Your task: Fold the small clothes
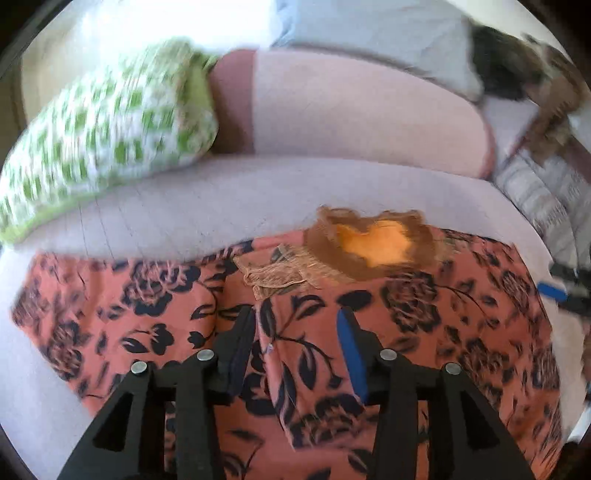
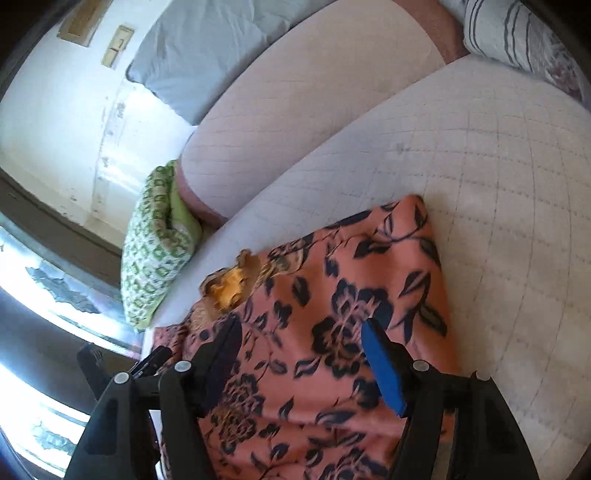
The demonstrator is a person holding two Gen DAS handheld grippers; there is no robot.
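Note:
A coral garment with a dark floral print (image 1: 424,325) lies spread on the pale quilted cushion (image 1: 221,199), its brown-edged orange neck opening (image 1: 376,243) at the far side. My left gripper (image 1: 295,317) is open just above the garment's middle, holding nothing. In the right wrist view the same garment (image 2: 332,295) lies folded lengthwise under my right gripper (image 2: 301,325), which is open and empty above it. The neck opening (image 2: 229,284) is to its far left. The tip of the other gripper (image 1: 554,291) shows at the right edge of the left wrist view.
A green-and-white patterned pillow (image 1: 96,140) leans at the far left of the couch. A pink back cushion (image 1: 351,114) and a grey pillow (image 2: 207,48) stand behind. A striped pillow (image 2: 517,33) lies at the far right. A window (image 2: 37,280) is to the left.

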